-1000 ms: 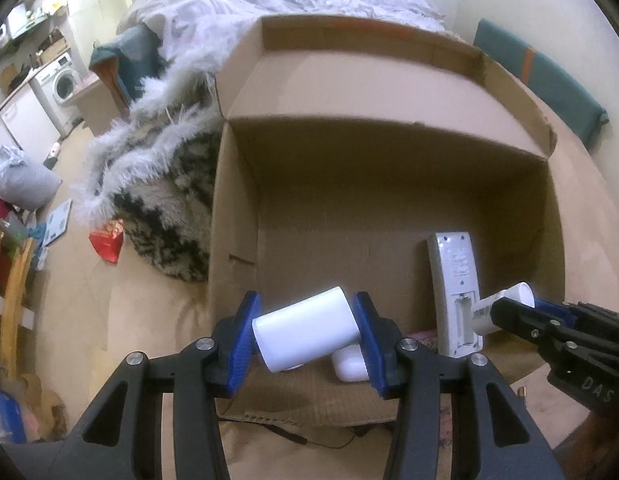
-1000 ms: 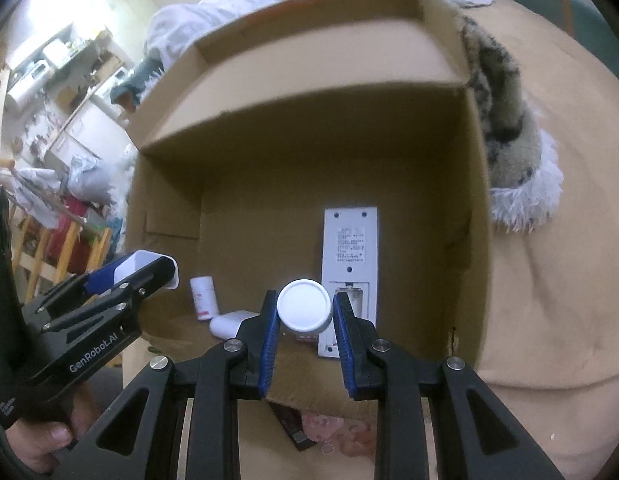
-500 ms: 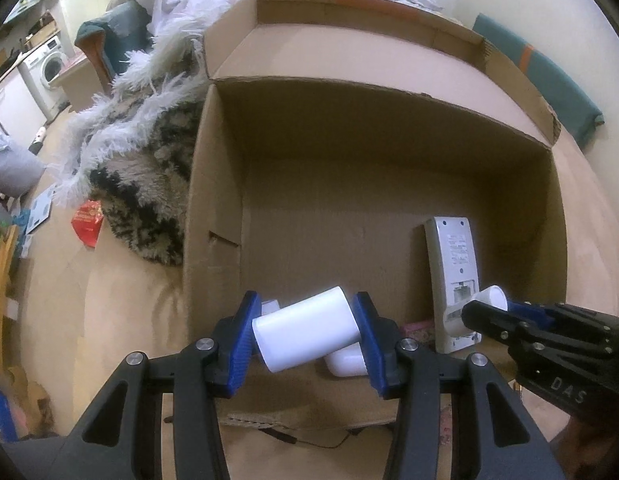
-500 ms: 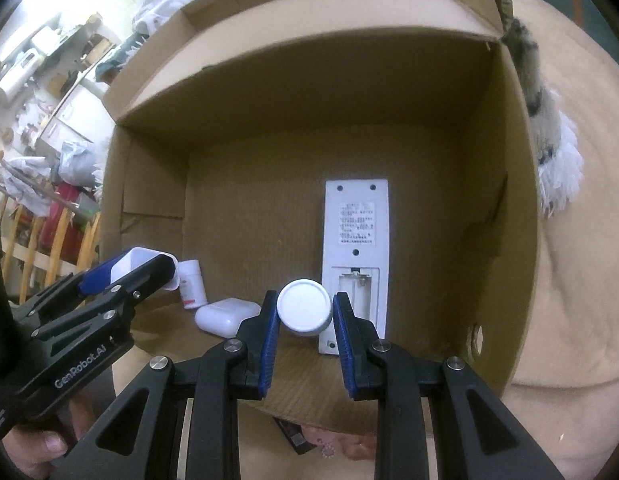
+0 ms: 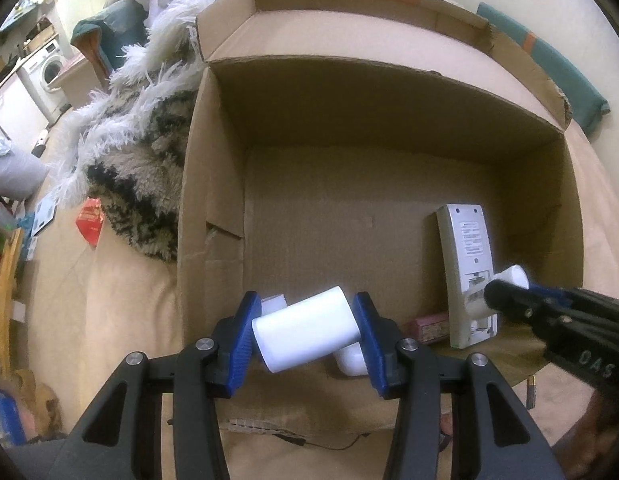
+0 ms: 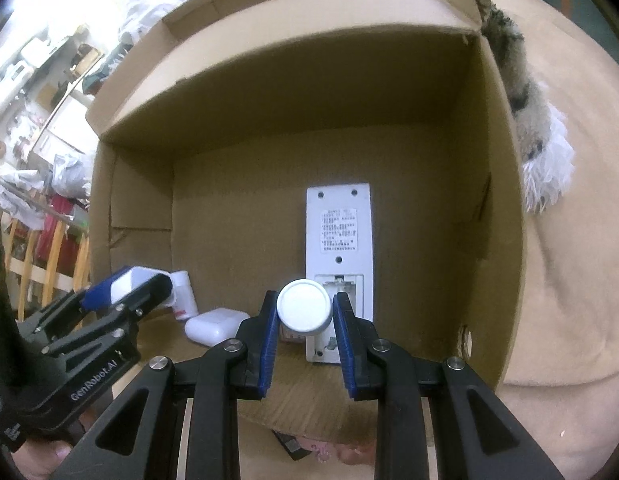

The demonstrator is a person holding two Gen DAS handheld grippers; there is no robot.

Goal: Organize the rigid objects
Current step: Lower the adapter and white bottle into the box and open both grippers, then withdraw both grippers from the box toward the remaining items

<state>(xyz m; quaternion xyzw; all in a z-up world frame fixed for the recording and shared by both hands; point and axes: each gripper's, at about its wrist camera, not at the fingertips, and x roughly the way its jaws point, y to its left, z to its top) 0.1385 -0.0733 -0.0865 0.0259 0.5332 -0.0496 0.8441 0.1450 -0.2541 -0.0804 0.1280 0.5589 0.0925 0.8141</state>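
Left gripper (image 5: 305,334) clamps a white cylindrical container (image 5: 305,334) crosswise over the near edge of the cardboard box (image 5: 213,184). Right gripper (image 6: 304,322) is closed on a white round-capped bottle (image 6: 304,307), cap facing the camera, also at the box's near edge. A white remote (image 6: 338,248) lies face down on the box floor beyond that bottle.

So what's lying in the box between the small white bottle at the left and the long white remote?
A white earbud-style case lies between the small bottle and the remote, seen from the right wrist.
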